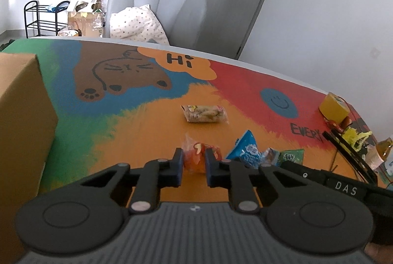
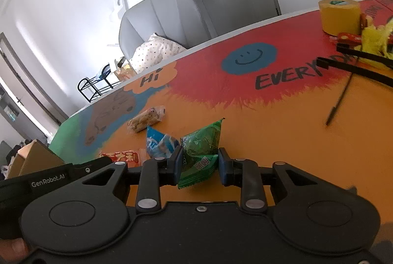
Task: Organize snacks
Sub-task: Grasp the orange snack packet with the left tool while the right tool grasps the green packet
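My left gripper [image 1: 194,161] has its fingers closed against an orange-red snack packet [image 1: 196,156] on the colourful table mat. My right gripper [image 2: 199,163] has its fingers around a green snack packet [image 2: 201,148], with a small gap on the right side. A blue packet [image 1: 246,148] lies between them and also shows in the right wrist view [image 2: 159,141]. A clear-wrapped cracker packet [image 1: 203,113] lies farther out and also shows in the right wrist view [image 2: 146,118]. The orange-red packet also shows in the right wrist view [image 2: 122,156]. A cardboard box [image 1: 22,116] stands at the left.
A yellow tape roll [image 2: 340,16], a yellow fluffy item [image 2: 375,39] and black strips [image 2: 356,62] sit at the table's right. A thin black stick [image 2: 339,102] lies on the mat. A grey armchair [image 1: 159,4] with a dotted pillow stands beyond the far edge.
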Demonstrator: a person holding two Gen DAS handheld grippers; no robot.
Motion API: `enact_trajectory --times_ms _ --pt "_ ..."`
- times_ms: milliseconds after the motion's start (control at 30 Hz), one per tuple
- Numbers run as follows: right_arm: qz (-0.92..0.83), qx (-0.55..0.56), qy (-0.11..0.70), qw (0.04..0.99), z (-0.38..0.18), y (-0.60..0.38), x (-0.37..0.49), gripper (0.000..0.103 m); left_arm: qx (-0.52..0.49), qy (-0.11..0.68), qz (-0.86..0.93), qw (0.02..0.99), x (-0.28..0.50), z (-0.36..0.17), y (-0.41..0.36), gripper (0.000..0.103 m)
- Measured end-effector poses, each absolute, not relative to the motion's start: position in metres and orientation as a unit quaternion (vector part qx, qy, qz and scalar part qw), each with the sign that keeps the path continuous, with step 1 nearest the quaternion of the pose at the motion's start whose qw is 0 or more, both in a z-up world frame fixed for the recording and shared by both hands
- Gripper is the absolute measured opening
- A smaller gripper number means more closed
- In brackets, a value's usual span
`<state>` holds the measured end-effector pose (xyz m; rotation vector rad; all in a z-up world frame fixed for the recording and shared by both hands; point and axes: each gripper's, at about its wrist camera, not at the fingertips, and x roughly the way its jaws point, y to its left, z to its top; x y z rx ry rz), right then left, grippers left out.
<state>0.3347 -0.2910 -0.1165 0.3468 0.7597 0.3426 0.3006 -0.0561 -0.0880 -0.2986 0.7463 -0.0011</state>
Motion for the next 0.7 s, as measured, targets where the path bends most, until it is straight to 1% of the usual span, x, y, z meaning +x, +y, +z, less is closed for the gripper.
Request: enact_trajectory --times_ms 167,700 --pt "0.167 0.175 0.356 0.903 -0.107 -0.292 0.323 0.027 -0.147 0.357 -0.006 0.922 0.285 -0.080 -0.056 0.014" --pt "0.204 0.167 0.303 0.916 -0.059 -0.271 0.287 0.027 -0.141 0.310 -0.001 0.940 0.241 -0.030 -0.042 0.013"
